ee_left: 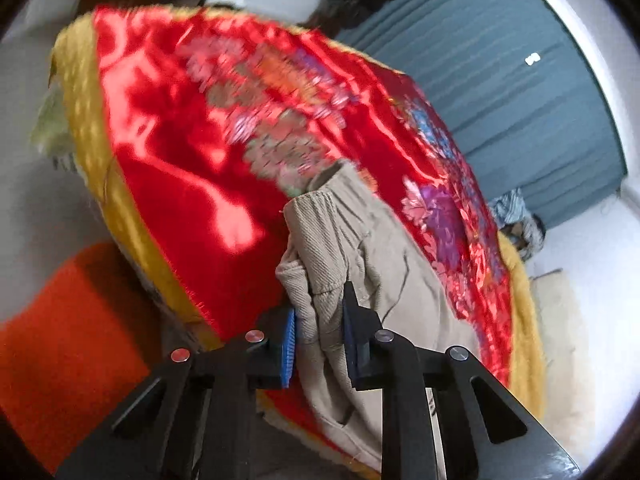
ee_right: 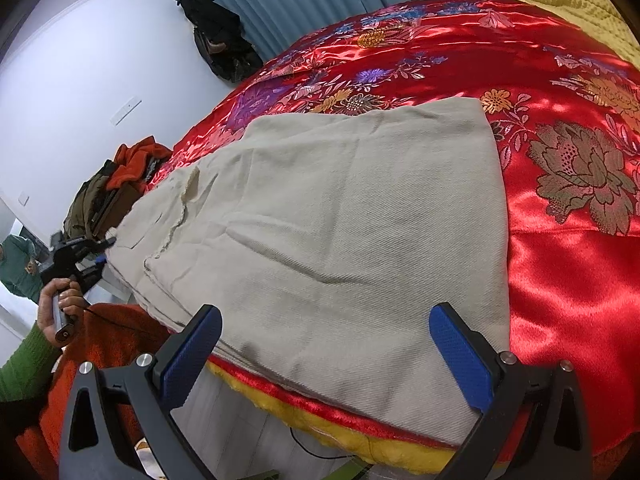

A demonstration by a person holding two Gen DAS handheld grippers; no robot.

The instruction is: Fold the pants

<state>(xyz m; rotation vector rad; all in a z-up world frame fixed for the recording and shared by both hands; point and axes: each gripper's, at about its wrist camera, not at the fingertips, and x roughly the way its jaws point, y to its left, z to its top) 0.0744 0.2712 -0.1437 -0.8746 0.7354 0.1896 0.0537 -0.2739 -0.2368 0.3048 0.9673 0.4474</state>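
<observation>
- L gripper (ee_left: 319, 334): jaws clamped on waistband end of pants (ee_left: 360, 248).
- R gripper (ee_right: 326, 354): jaws apart, leg end between, untouched.
- Long axis runs L–R between grippers.

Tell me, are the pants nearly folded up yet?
Partly. The beige pants already lie flat and doubled over on the red bedspread. The left tool is pinching the bunched waistband end, while the right tool waits open over the near edge. Carrying that end across to make a smaller bundle is probably what's left.

Pants (ee_right: 340, 220) on bedspread (ee_right: 560, 260) — near edge
</observation>
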